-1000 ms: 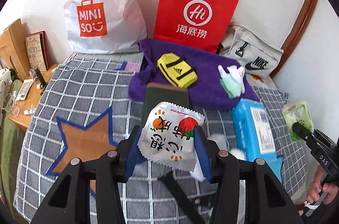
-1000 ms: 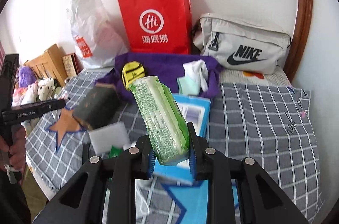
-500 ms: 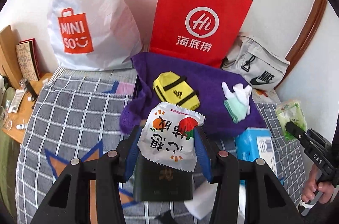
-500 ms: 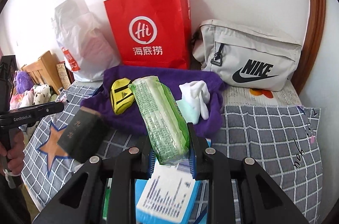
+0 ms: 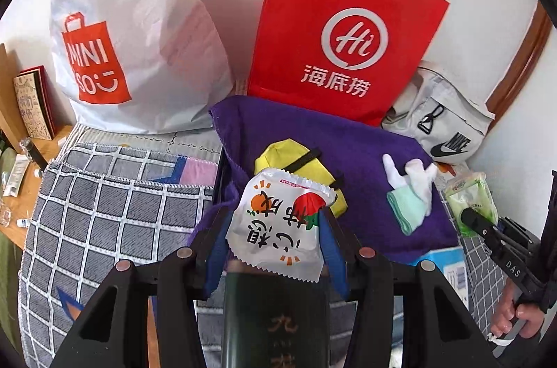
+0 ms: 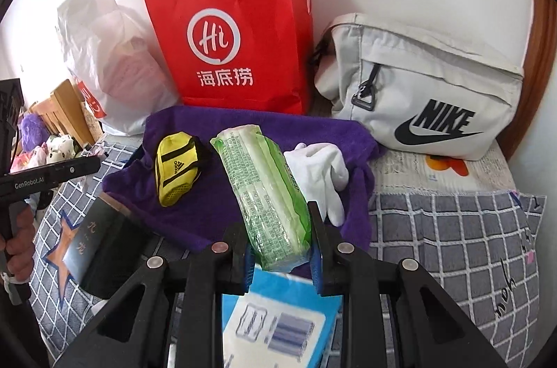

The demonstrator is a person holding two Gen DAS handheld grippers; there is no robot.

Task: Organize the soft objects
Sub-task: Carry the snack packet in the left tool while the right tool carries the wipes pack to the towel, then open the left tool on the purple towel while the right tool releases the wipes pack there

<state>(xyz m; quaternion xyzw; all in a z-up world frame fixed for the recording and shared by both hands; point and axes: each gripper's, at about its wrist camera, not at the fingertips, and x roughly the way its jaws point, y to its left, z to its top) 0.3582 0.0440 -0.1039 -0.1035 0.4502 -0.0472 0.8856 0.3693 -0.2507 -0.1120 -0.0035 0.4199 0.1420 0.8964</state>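
My left gripper [image 5: 275, 249] is shut on a white snack packet [image 5: 282, 225] with fruit print, held above a dark box [image 5: 275, 315]. My right gripper [image 6: 280, 246] is shut on a green tissue pack [image 6: 264, 190], also seen in the left wrist view [image 5: 470, 201]. A purple towel [image 6: 243, 131] lies on the bed and carries a yellow pouch [image 6: 175, 166], a white glove [image 6: 323, 173] and a mint cloth [image 5: 407, 208]. Both grippers hover at the towel's near edge.
A red paper bag [image 6: 233, 30], a white Miniso bag [image 5: 132, 30] and a grey Nike bag [image 6: 428, 89] stand against the wall behind the towel. A blue tissue box [image 6: 275, 322] lies under my right gripper. A wooden side table [image 5: 24, 166] sits left of the checked bedspread [image 5: 104, 204].
Both grippers moved forward toward the purple towel and the bags, each still holding its packet. The dark box and blue box slid under the grippers in view.
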